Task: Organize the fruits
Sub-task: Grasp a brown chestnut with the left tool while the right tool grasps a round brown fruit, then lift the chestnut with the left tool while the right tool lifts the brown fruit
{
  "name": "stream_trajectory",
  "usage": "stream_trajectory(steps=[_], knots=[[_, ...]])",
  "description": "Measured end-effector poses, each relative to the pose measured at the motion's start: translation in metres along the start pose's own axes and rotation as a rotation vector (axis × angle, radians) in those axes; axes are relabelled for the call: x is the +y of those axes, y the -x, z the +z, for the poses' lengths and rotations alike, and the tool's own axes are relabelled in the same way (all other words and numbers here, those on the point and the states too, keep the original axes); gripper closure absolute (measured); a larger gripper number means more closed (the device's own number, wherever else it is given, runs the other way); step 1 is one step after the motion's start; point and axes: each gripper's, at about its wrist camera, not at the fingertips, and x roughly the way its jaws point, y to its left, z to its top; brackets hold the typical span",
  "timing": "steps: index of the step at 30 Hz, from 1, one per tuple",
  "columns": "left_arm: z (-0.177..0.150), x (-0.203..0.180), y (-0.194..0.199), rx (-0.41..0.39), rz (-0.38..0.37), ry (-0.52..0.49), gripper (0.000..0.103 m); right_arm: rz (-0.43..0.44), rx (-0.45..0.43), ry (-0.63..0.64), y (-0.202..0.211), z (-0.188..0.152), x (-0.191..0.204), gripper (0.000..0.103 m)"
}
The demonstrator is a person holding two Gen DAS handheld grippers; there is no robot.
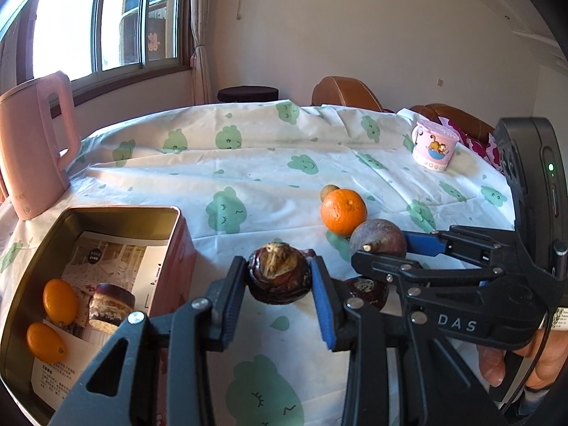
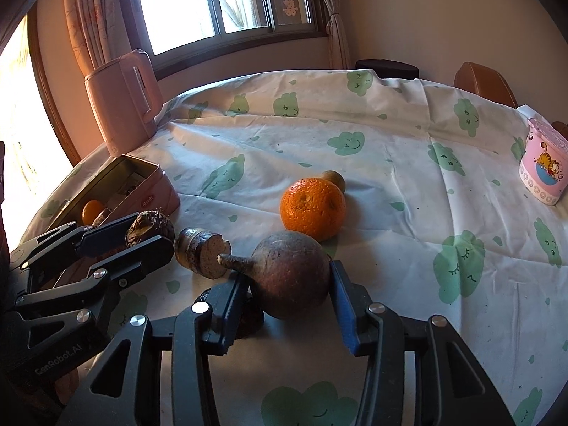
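Note:
My left gripper [image 1: 278, 277] is shut on a dark brown water chestnut [image 1: 278, 271], held just right of the open pink tin [image 1: 184, 245]. The tin holds two kumquats [image 1: 59, 301] and a cut chestnut piece [image 1: 110, 307]. My right gripper [image 2: 289, 284] is shut on a purple-brown passion fruit [image 2: 289, 278] with a stem. An orange [image 2: 312, 207] lies beyond it, with a small brownish fruit [image 2: 335, 179] behind. A cut chestnut [image 2: 202, 257] lies between the grippers. The left gripper also shows in the right wrist view [image 2: 142, 238].
A pink kettle [image 2: 120, 103] stands at the table's far left by the window. A pink cartoon mug [image 2: 541, 174] stands at the far right. Brown chairs [image 1: 340, 94] sit behind the table. The tablecloth [image 2: 390, 163] is white with green prints.

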Motion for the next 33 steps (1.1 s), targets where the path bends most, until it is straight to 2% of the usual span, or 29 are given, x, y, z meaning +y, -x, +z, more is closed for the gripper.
stream_trajectory(steps=[20,33], knots=[[-0.002,0.003,0.02,-0.11,0.023,0.014,0.065,0.014,-0.168,0.038,0.031,-0.003,0.007,0.056],[-0.003,0.002,0.028,-0.154,0.035,0.012,0.065,-0.007,-0.24,0.067,0.045,-0.007,0.013,0.056]])
